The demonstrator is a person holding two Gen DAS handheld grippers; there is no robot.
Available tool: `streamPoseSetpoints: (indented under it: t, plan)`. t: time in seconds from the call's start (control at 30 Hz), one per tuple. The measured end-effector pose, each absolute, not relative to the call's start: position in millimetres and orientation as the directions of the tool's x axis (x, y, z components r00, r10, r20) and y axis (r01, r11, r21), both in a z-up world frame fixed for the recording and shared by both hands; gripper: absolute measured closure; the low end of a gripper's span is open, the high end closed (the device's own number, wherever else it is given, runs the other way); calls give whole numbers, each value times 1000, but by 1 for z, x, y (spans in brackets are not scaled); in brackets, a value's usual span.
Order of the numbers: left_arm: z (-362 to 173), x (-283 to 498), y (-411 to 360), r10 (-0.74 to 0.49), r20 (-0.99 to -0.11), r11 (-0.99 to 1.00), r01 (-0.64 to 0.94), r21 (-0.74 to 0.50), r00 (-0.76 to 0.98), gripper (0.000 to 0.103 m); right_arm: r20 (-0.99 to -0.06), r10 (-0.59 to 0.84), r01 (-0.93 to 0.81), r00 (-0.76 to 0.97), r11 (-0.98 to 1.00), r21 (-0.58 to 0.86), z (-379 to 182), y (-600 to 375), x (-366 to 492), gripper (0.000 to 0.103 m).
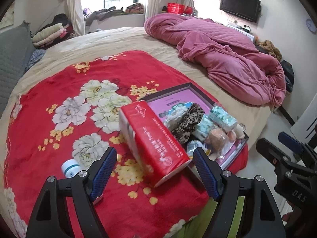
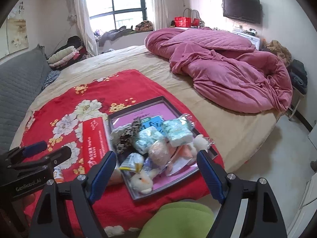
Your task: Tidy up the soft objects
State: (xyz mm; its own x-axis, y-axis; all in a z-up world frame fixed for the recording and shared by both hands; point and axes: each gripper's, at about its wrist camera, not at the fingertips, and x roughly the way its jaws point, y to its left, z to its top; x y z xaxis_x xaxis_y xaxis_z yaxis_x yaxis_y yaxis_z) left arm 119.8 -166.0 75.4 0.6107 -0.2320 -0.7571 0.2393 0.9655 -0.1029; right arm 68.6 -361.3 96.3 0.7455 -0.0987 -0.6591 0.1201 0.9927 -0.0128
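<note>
A shallow grey tray [image 2: 136, 195] with a pink bottom lies on the red floral blanket [image 1: 59, 103]; it also shows in the left wrist view [image 1: 186, 84]. It holds soft things: tissue packs [image 2: 178, 131], a leopard-print cloth [image 2: 128, 134], a peach pouch [image 2: 158, 150] and a white plush toy [image 2: 141, 180]. A red box [image 1: 158, 142] leans against the tray's left side. My left gripper [image 1: 154, 175] is open just before the red box. My right gripper [image 2: 156, 175] is open, low over the tray's near end around the plush.
A white bottle [image 1: 70, 167] lies on the blanket by the left finger. A crumpled pink quilt [image 2: 227, 69] fills the bed's far right. A green cushion [image 2: 178, 218] sits at the near edge. Folded clothes [image 2: 63, 56] are stacked far left.
</note>
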Motion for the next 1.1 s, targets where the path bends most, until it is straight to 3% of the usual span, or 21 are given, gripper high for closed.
streamPoseSetpoints:
  t: [0.33, 1.1]
  plan:
    - [71, 104, -138, -215, -760, 974, 190, -122, 614, 23, -684, -68, 75, 726, 997, -19, 82, -332, 71, 20]
    - [36, 53, -141, -203, -784, 977, 172, -124, 587, 23, -704, -109, 148, 702, 989, -7, 51, -328, 11, 20]
